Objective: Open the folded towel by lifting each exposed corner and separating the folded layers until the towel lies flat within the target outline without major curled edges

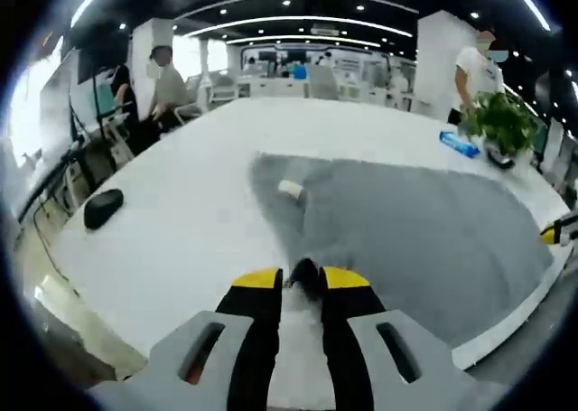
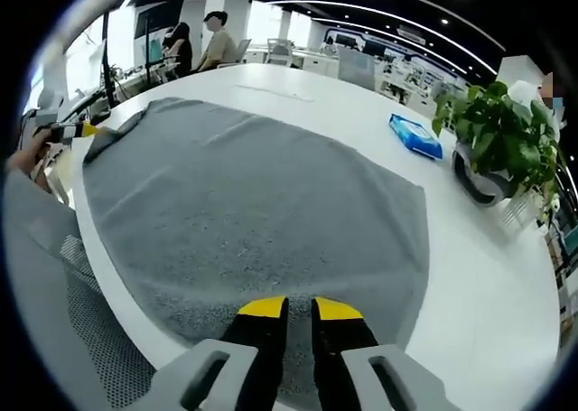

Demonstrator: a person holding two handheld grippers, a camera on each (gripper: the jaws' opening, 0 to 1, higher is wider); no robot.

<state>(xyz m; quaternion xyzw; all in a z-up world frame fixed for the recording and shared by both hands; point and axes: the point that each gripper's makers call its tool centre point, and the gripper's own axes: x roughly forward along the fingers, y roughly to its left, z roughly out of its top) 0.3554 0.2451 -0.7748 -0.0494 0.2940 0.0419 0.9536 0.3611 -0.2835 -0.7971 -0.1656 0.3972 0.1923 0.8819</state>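
The grey towel (image 1: 415, 230) lies spread over the white table (image 1: 181, 185), a small white label (image 1: 291, 189) showing near its far left corner. My left gripper (image 1: 302, 278) is shut on a dark tuft of the towel's near corner. In the right gripper view the towel (image 2: 262, 185) stretches away wide and mostly flat. My right gripper (image 2: 301, 308) has its jaws close together on the towel's near edge. The left gripper (image 2: 79, 131) shows at the far left, holding a raised corner. The right gripper (image 1: 555, 234) peeks in at the towel's right corner.
A potted plant (image 2: 492, 144) and a blue packet (image 2: 415, 135) sit on the table beyond the towel. A black mouse (image 1: 102, 208) lies at the left. A mesh chair (image 2: 90, 330) stands by the table edge. People (image 1: 163, 81) are at the far end.
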